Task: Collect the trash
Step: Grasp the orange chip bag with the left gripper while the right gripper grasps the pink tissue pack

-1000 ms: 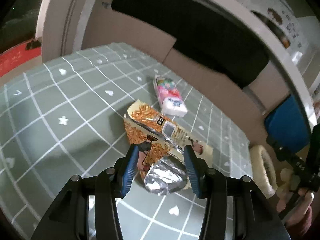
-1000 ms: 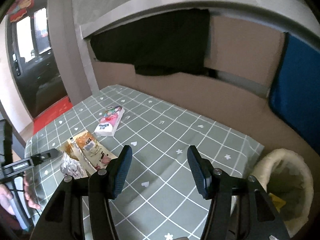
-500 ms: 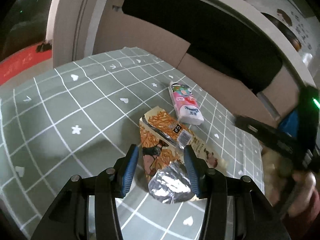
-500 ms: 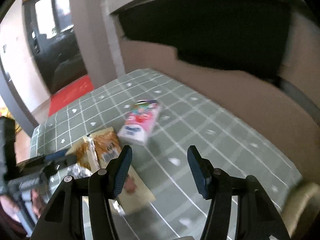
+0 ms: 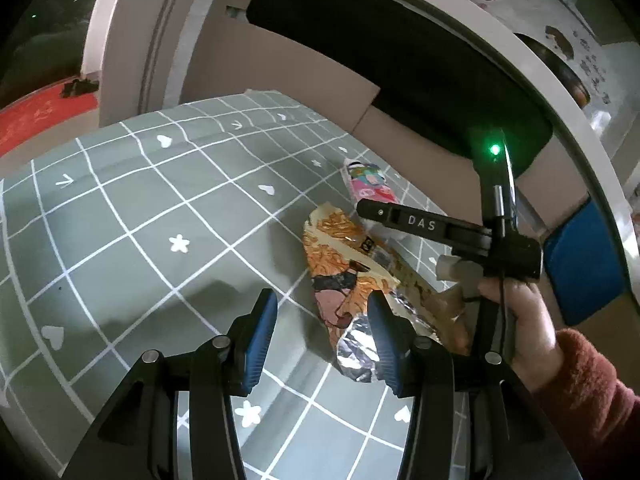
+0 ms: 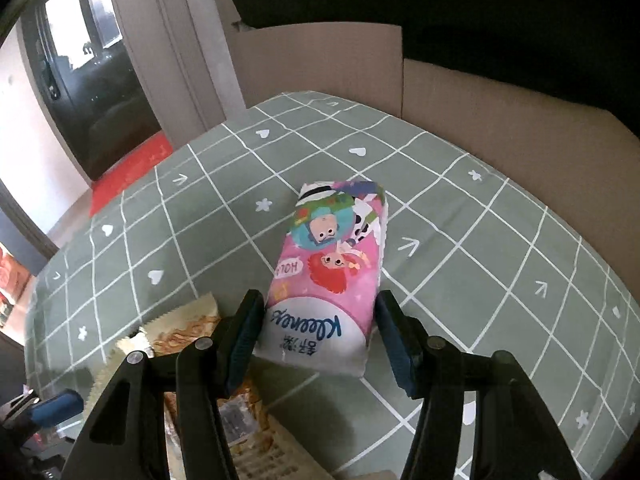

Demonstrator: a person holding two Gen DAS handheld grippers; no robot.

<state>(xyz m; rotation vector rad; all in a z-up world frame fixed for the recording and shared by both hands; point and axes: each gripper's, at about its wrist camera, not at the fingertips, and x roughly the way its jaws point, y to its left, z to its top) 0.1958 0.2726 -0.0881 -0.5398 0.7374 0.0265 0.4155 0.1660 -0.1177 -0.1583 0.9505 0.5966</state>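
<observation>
Since a second ago my right gripper (image 6: 320, 332) has swung in over the table from well back and now straddles the near end of the pink tissue pack (image 6: 332, 272), whereas before it hung over bare tablecloth with the pack far off to its left. Its jaws stand wide, one blue pad on each side of the pack's white end, close to it but I cannot tell whether either pad touches. The pack lies flat on the green checked tablecloth (image 6: 480, 240), its cartoon end pointing away toward the cardboard wall (image 6: 500, 112).

My left gripper (image 5: 322, 336) has shifted slightly to the left of the orange snack wrapper (image 5: 340, 264); a second ago the wrapper's crumpled foil end (image 5: 358, 352) sat between its fingers, and now that foil lies at the right finger, partly behind it. These jaws are also wide and hold nothing. The wrapper rests flat on the tablecloth (image 5: 140, 220), and a second, paler wrapper (image 5: 416, 284) lies against its right side.

From the left wrist view the right gripper (image 5: 368, 210) reaches across above the wrappers, its black finger covering the near part of the tissue pack (image 5: 370, 180), with my right hand (image 5: 516, 316) in a red sleeve gripping the handle.
</observation>
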